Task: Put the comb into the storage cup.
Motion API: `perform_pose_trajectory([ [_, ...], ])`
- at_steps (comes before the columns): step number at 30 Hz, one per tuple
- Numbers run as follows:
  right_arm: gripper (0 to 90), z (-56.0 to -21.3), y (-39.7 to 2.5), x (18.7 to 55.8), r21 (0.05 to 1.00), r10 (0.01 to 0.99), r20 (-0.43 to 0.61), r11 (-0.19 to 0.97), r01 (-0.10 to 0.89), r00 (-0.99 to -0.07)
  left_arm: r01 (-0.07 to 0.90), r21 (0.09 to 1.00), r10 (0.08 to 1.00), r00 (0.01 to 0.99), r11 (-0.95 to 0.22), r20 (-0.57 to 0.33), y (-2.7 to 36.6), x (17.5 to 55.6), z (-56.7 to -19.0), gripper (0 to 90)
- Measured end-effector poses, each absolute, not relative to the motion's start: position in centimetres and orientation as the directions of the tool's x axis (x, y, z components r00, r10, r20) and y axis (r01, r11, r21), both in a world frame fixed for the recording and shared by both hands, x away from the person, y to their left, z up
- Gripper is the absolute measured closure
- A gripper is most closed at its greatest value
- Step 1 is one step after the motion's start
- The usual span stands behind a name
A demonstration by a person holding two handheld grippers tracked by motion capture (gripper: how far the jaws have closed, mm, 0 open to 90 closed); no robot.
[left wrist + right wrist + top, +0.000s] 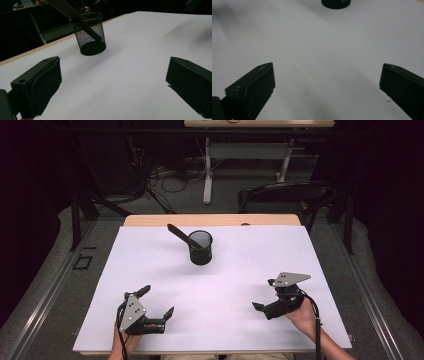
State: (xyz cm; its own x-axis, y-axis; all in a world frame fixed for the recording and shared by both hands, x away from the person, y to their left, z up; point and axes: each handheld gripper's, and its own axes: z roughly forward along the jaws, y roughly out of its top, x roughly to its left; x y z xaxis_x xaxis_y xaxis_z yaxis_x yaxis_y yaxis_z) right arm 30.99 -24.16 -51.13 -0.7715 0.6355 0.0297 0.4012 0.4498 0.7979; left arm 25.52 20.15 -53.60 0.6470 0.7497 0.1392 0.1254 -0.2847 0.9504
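A black mesh cup point(201, 248) stands upright on the white table sheet point(150, 270), toward the far middle. A dark flat comb-like tool point(181, 235) leans out of it to the left. In the left gripper view the cup point(90, 35) and the tool point(65, 9) sit ahead, well beyond the jaws. My left gripper point(157, 301) rests near the front left, open and holding nothing. My right gripper point(265, 295) is at the front right, open too, with bare sheet between its jaws point(324, 82). The cup's base point(335, 3) shows at the top of the right gripper view.
The wooden table edge point(210, 219) runs along the far side. Behind it stand a dark chair point(285, 195) and a second table's legs point(207, 170), with cables on the floor. Bare white sheet lies between both grippers and the cup.
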Motion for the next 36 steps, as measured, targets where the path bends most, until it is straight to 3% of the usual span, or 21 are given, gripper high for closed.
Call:
perform_pose_trajectory([
  [36, 0.0, -52.4, -27.1, 27.4, 0.812, 0.692, -0.007, 0.426, 0.4, -0.722, 0.128, 0.95, 0.751, 0.646, -0.284, 0.137, 20.1, 25.5, -53.6, 0.2],
])
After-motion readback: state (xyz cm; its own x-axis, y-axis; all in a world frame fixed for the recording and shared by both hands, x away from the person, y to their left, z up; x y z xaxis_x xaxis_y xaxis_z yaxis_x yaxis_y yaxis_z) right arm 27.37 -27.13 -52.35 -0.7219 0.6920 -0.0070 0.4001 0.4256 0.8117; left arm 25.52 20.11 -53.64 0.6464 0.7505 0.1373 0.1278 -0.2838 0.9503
